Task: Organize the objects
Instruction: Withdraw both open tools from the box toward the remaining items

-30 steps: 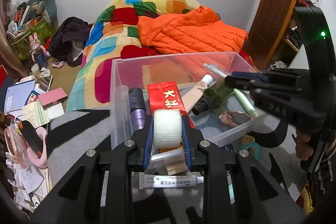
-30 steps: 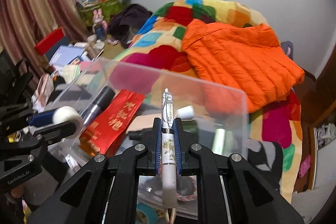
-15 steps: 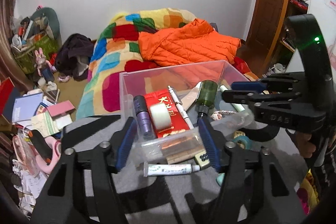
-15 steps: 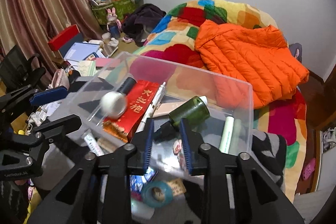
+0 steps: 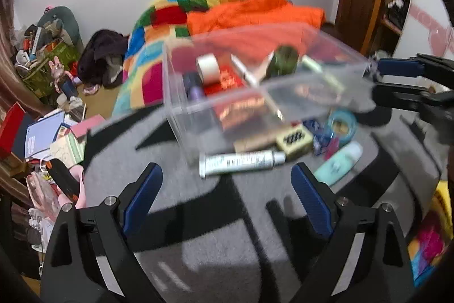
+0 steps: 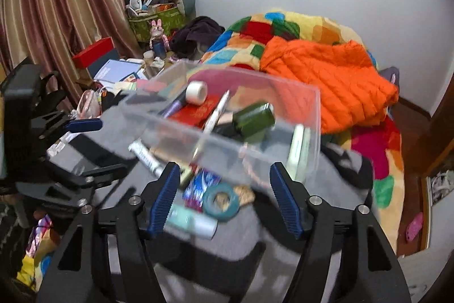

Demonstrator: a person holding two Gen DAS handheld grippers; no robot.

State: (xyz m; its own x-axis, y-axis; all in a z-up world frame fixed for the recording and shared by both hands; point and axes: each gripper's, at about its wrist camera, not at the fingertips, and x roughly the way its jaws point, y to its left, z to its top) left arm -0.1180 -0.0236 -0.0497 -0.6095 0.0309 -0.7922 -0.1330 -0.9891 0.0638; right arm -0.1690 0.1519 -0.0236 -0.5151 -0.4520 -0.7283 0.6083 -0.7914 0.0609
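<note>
A clear plastic box (image 5: 283,93) stands on a grey and black cloth; it also shows in the right wrist view (image 6: 255,152). Inside lie a white tape roll (image 5: 208,66) (image 6: 196,88), a pen (image 6: 217,112), a red packet (image 5: 224,81), a dark green bottle (image 6: 254,118) and a purple tube (image 5: 194,90). My left gripper (image 5: 227,199) is open and empty, in front of the box, above a silver tube (image 5: 241,160). My right gripper (image 6: 225,196) is open and empty, above a teal tape ring (image 6: 221,200).
Loose things lie in front of the box: a small patterned block (image 5: 295,138), a mint tube (image 5: 337,163), a blue wrapper (image 6: 201,185). A bed with a colourful quilt and orange jacket (image 6: 326,75) is behind. Books and clutter (image 5: 42,132) are at the left.
Both grippers opened, dropping the tape roll and the pen into the box, then drew back and opened wider. The views now look down on the loose things in front of the box.
</note>
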